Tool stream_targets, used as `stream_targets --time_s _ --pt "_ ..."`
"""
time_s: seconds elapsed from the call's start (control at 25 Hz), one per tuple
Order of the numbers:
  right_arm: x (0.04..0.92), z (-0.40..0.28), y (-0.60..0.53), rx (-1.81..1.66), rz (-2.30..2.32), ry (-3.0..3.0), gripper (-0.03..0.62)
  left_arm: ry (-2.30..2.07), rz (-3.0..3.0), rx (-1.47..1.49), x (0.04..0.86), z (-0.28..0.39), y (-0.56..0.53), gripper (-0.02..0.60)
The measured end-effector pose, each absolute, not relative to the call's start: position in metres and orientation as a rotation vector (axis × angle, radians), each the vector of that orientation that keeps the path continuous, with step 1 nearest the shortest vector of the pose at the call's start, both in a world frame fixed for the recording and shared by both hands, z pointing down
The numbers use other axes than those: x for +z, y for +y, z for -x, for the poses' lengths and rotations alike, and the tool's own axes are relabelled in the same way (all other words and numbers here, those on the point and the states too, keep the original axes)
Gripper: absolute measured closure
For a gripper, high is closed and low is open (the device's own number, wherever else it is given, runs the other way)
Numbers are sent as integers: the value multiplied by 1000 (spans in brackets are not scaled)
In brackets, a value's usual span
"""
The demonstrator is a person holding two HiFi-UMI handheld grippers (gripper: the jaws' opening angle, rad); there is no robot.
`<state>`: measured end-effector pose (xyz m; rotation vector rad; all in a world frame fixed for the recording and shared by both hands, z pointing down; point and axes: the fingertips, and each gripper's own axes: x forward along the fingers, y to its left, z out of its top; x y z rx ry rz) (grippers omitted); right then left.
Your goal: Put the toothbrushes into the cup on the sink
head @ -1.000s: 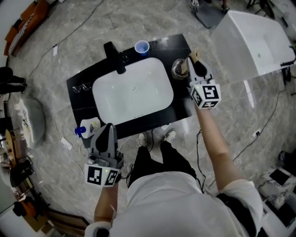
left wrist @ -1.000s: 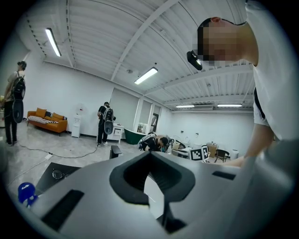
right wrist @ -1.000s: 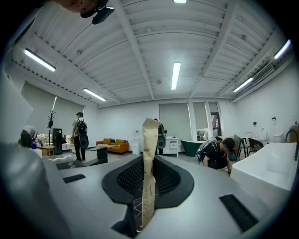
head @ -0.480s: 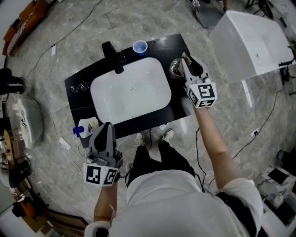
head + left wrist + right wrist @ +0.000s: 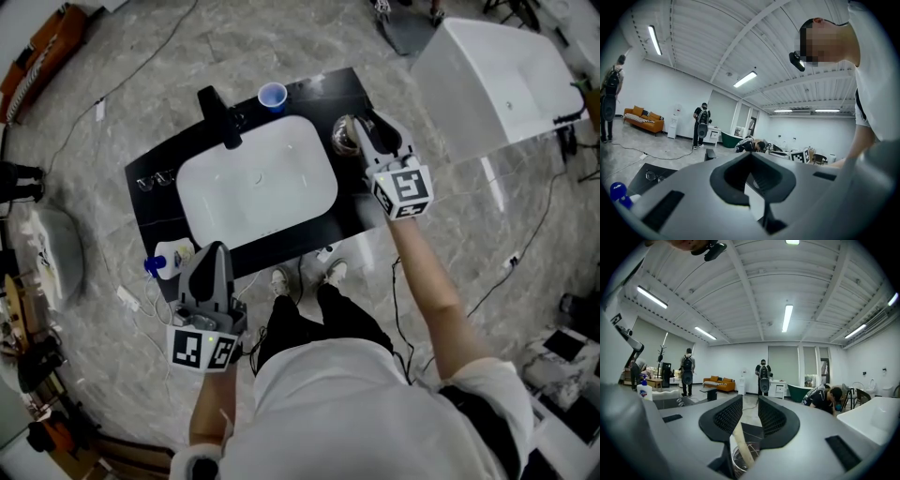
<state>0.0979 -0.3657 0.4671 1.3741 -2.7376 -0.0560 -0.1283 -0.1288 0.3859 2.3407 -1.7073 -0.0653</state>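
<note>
Right gripper [image 5: 750, 405] keeps its jaws narrow on a pale toothbrush [image 5: 741, 444], whose lower end dips into the glass cup [image 5: 341, 138] on the black counter [image 5: 314, 89], right of the white basin [image 5: 258, 183]. That arm reaches forward. Left gripper [image 5: 216, 251], jaws together and empty, hangs at the counter's front edge beside a blue-capped bottle [image 5: 167, 260]. A blue cup [image 5: 272, 96] stands near the black faucet [image 5: 214, 114].
</note>
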Motion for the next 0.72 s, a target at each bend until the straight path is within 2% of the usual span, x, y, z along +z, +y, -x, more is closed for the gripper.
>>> stream_targets --time_s 0.72 --pt "412 -118 -289 -135 -1471 -2675 470 -1581 -2508 -162 362 122 -122 578"
